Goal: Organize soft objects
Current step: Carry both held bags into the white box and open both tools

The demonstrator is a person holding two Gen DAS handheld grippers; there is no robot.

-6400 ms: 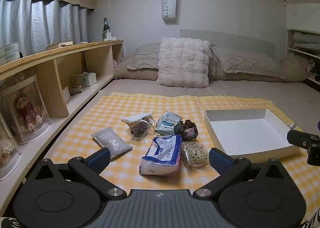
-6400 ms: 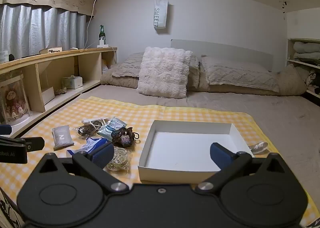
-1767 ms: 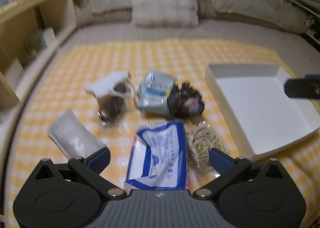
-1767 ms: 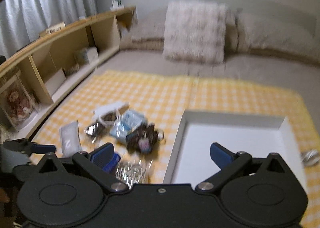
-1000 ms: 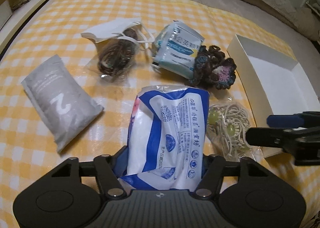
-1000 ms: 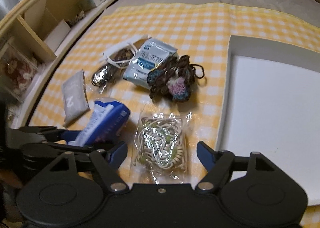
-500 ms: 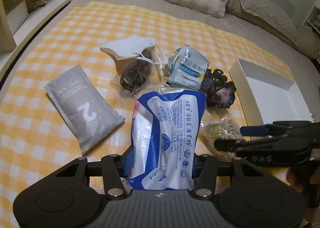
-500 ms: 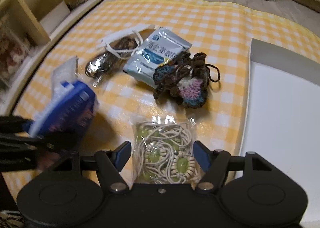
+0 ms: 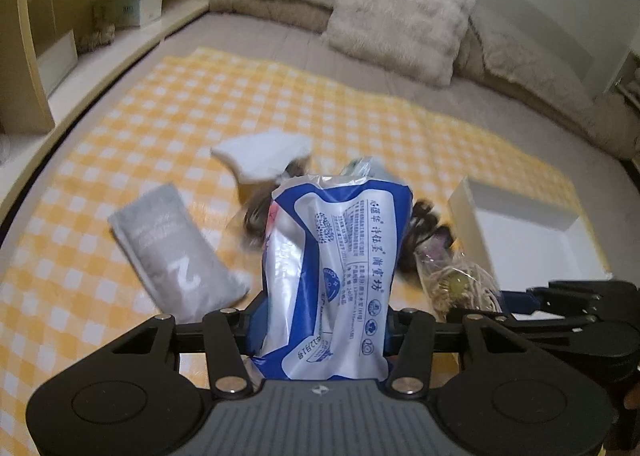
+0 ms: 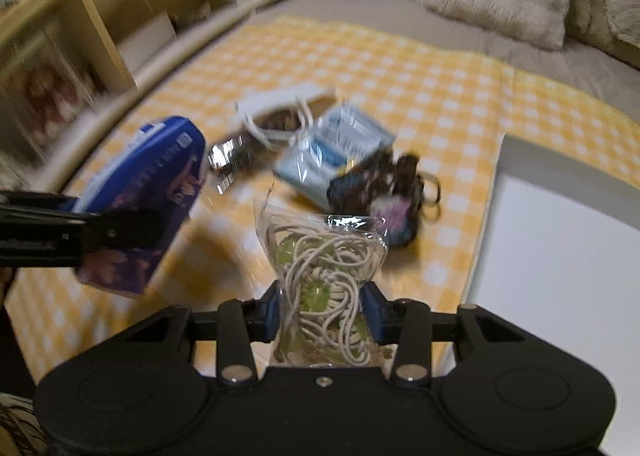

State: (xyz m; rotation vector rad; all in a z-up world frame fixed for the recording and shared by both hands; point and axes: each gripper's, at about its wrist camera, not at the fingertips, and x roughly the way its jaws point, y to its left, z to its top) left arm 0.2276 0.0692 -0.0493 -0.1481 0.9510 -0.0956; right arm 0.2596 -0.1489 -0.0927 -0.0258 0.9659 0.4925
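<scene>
Blue-and-white plastic pack (image 9: 334, 276) sits clamped between the blue pads of the left gripper (image 9: 320, 330), lifted clear of the yellow checked cloth (image 9: 168, 104); the right wrist view shows the same pack from the side, hanging above the cloth with its shadow beneath.

Right gripper (image 10: 323, 310): jaws closing on a clear bag of cream cords with green beads (image 10: 326, 268). The pads pinch the bag's lower half and the film bunches between them. Whether the bag has left the cloth, I cannot tell.

Loose on the cloth:
- grey pouch marked "2" (image 9: 176, 246), lying flat to the left of the held pack, apart from the rest.
- white face mask (image 9: 262, 154) draped over a clear bag of dark hair ties (image 10: 236, 154).
- pale blue sachet (image 10: 336, 150) just beside the mask, its lower corner touching the crocheted piece.
- dark crocheted piece with a pink and blue centre (image 10: 384, 192), just beyond the bead bag.

White shallow box (image 10: 560, 256) stands at the right edge of the cloth, just beside the crocheted piece; the part of its floor in view is bare.

Background: fluffy cream pillow (image 9: 400, 12) on the grey bed, wooden shelf (image 9: 36, 16) along the left. Both views are motion-blurred, the right more so.
</scene>
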